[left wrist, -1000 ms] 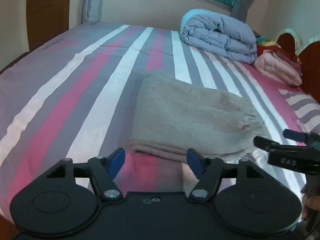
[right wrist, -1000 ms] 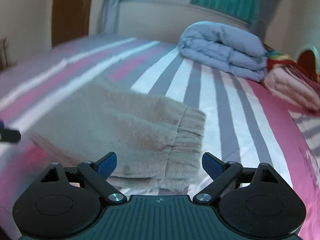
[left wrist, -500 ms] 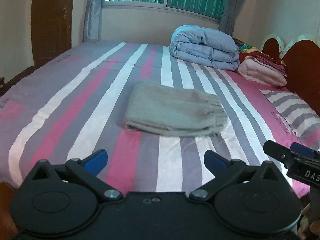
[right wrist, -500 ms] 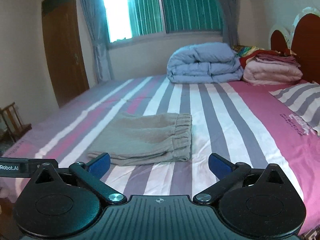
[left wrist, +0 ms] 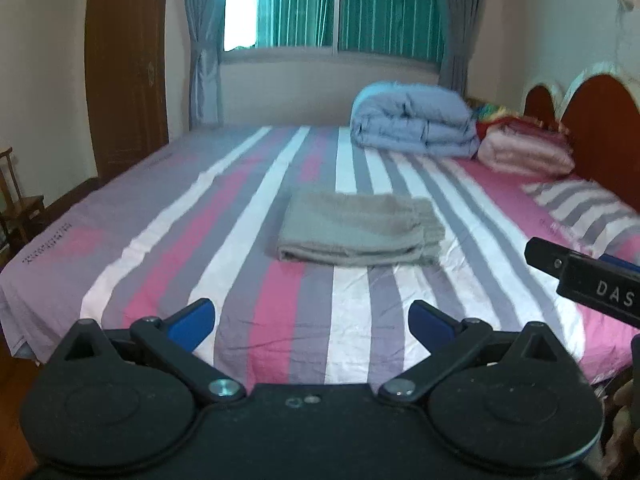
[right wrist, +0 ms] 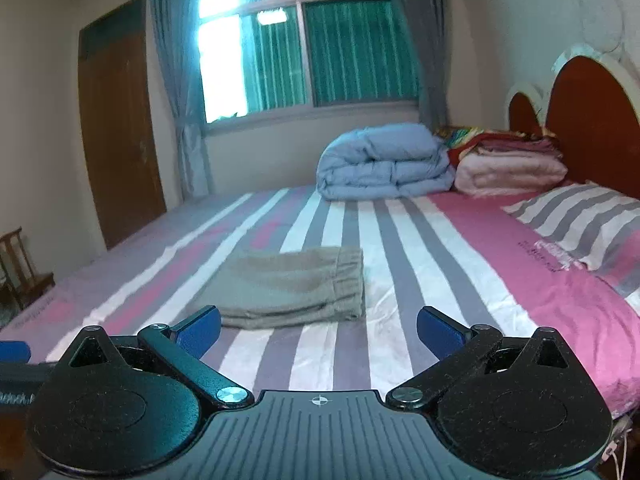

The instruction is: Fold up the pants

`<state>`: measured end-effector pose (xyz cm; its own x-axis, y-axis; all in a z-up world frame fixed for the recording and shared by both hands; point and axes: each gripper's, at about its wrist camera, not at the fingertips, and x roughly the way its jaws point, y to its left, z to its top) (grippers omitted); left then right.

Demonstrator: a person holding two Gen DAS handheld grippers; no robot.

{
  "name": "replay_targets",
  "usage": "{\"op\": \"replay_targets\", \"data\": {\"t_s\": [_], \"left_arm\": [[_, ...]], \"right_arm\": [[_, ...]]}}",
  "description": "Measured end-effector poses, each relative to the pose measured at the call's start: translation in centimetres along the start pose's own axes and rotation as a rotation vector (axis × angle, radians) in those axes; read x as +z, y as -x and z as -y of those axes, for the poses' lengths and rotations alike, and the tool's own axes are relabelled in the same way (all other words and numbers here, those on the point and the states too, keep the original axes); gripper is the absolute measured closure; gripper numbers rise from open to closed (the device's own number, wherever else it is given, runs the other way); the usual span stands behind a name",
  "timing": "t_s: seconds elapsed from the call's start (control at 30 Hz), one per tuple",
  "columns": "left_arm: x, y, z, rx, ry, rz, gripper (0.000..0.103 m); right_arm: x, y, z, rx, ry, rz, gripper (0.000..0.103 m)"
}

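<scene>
The grey-beige pants (left wrist: 360, 230) lie folded in a flat rectangle on the striped bed (left wrist: 224, 240), elastic waistband at the right end. They also show in the right wrist view (right wrist: 288, 286). My left gripper (left wrist: 312, 320) is open and empty, held back at the bed's near edge, well short of the pants. My right gripper (right wrist: 318, 328) is open and empty, also back at the near edge. The right gripper's side shows at the right edge of the left wrist view (left wrist: 588, 280).
A folded blue duvet (left wrist: 414, 126) and a stack of pink blankets (left wrist: 524, 150) lie at the far end by the wooden headboard (left wrist: 600, 136). A striped pillow (right wrist: 580, 220) is on the right. A wooden chair (left wrist: 16, 204) and a door (left wrist: 126, 76) stand left.
Both grippers have pulled back and up from the pants to the bed's near edge. The left jaws opened wider. The pants stay folded in place.
</scene>
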<state>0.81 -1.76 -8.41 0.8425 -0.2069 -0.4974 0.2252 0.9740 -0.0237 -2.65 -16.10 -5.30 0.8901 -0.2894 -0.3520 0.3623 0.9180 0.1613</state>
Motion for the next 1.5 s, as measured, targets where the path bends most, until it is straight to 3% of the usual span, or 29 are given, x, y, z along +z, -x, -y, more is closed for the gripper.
{"op": "replay_targets", "data": {"t_s": [0.2,0.57,1.5], "left_arm": [[1.0,1.9,-0.8,0.008,0.021,0.077,0.006],[1.1,3.4,-0.3,0.025,-0.003,0.135,0.006],[1.4,4.0,-1.4,0.024,-0.001,0.166,0.006]], "right_arm": [[1.1,3.1,-1.5,0.002,0.001,0.084,0.0],[1.8,3.8,-2.3,-0.006,0.034,0.101,0.0],[2.6,4.5,-1.9,-0.039,0.057,0.123,0.0]]}}
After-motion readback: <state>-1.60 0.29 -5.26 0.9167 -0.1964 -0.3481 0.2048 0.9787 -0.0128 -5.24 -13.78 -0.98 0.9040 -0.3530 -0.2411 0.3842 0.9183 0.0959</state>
